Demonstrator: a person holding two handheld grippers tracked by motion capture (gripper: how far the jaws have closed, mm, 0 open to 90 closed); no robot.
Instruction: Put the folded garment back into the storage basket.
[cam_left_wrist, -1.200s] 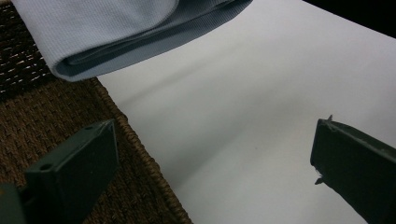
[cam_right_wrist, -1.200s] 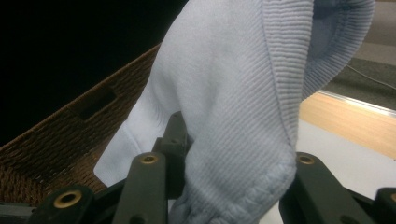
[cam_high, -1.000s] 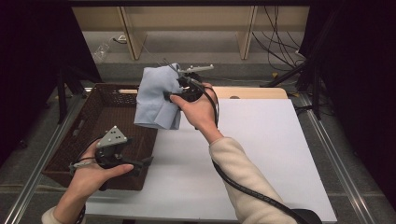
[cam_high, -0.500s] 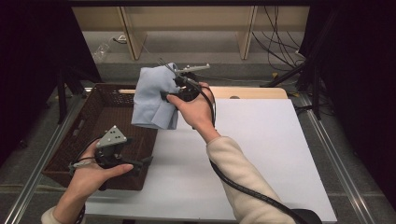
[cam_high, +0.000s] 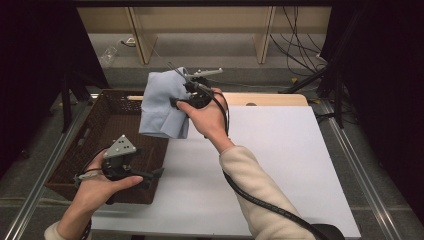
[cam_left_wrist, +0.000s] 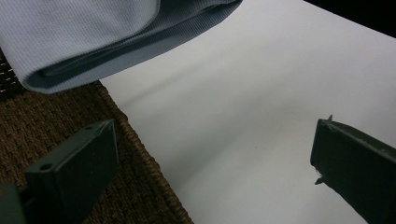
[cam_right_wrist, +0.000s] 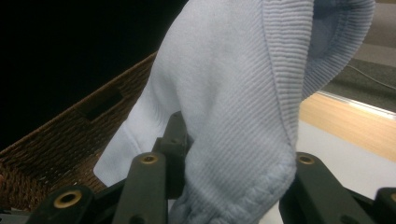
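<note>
A light blue ribbed cloth (cam_high: 159, 107) hangs in the air over the right rim of the brown wicker basket (cam_high: 95, 145). My right gripper (cam_high: 178, 103) is shut on the cloth's upper part, its fingertips buried in the fabric. In the right gripper view the cloth (cam_right_wrist: 233, 88) bunches between the two jaws of the right gripper (cam_right_wrist: 236, 184). My left gripper (cam_high: 152, 178) sits low over the basket's front right corner, open and holding nothing. The left gripper view has the left gripper (cam_left_wrist: 212, 140) with its jaws wide apart, and the cloth's folded lower edge (cam_left_wrist: 93, 42) hangs above them.
The basket stands at the left of the white table top (cam_high: 280, 160); its woven rim (cam_left_wrist: 135, 154) runs between my left jaws. A wooden strip (cam_high: 270, 99) edges the table's far side. Shelving and cables (cam_high: 300, 40) lie beyond, on the floor.
The right gripper has carried the cloth a little to the left and up, farther over the basket's rim. The left gripper has stayed put.
</note>
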